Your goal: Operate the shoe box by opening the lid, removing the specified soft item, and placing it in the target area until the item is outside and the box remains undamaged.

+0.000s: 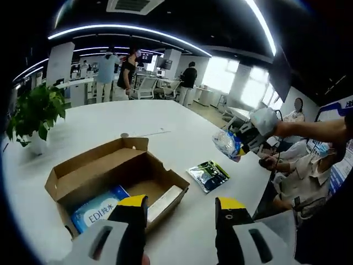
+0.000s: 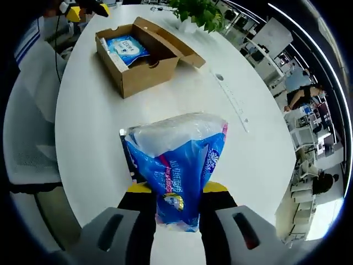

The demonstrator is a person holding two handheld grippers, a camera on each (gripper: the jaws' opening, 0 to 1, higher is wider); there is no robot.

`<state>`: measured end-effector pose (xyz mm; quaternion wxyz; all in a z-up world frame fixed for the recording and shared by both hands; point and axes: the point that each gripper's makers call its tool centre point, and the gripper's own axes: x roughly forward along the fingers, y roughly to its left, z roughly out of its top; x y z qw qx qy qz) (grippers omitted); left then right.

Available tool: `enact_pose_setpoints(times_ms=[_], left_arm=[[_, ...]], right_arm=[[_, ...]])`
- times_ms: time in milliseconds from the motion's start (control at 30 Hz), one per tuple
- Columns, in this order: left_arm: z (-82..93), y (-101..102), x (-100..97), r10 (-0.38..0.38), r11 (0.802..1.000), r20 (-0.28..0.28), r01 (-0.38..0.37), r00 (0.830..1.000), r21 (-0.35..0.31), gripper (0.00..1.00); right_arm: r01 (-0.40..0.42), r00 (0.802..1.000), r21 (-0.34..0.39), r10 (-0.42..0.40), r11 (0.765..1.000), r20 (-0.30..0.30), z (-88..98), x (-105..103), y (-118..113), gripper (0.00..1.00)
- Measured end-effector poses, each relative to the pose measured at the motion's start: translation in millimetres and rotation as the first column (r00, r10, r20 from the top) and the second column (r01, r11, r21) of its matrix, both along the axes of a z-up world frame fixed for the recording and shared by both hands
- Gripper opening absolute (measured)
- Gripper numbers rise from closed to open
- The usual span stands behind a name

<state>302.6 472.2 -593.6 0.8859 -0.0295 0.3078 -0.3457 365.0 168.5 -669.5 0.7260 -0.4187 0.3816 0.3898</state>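
Observation:
An open brown cardboard shoe box (image 1: 118,165) (image 2: 144,55) lies on the white table, its lid folded back. Inside lie a blue wipes pack (image 1: 98,208) (image 2: 127,46) and a white item (image 1: 165,201). My left gripper (image 1: 179,212) stands open just in front of the box, nothing between its jaws. My right gripper (image 2: 176,201) is shut on a soft blue-and-clear plastic pack (image 2: 179,160), held above the table; in the left gripper view that pack (image 1: 227,143) hangs in the air right of the box. A dark green-printed pouch (image 1: 208,175) lies on the table under it.
A potted plant (image 1: 34,118) (image 2: 201,12) stands beyond the box at the table's edge. People sit at the table's right side (image 1: 306,171); others stand in the office behind. A thin strip (image 2: 234,99) lies across the white table (image 1: 110,121) (image 2: 94,127).

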Motion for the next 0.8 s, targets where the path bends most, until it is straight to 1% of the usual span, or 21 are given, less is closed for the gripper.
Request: enact_pose_setpoints(times_ms=[267,400,567,800], left_arm=[[-0.4,-12,4.5,-0.014,1.000,-0.006,0.014,1.000,0.008,0.50],[-1.6,-15,5.9,-0.014,1.000,-0.010,0.014,1.000,0.014,0.50],[-2.3,-19,7.8,-0.014,1.000,-0.016,0.015,1.000,0.021,0.50],[-1.9,-20,7.4,-0.009,1.000,-0.020,0.010,1.000,0.030,0.50]], right_arm=[[0.043,0.999,-0.018,-0.044,0.999,-0.020,-10.6,-8,-38,0.26],[0.060,0.998,-0.022,-0.060,0.998,-0.026,-14.1,-8,-54,0.26],[0.076,0.997,-0.021,-0.076,0.997,-0.032,-17.5,-5,-65,0.26],[0.071,0.996,-0.045,-0.073,0.996,-0.046,-30.5,-1,-81,0.26]])
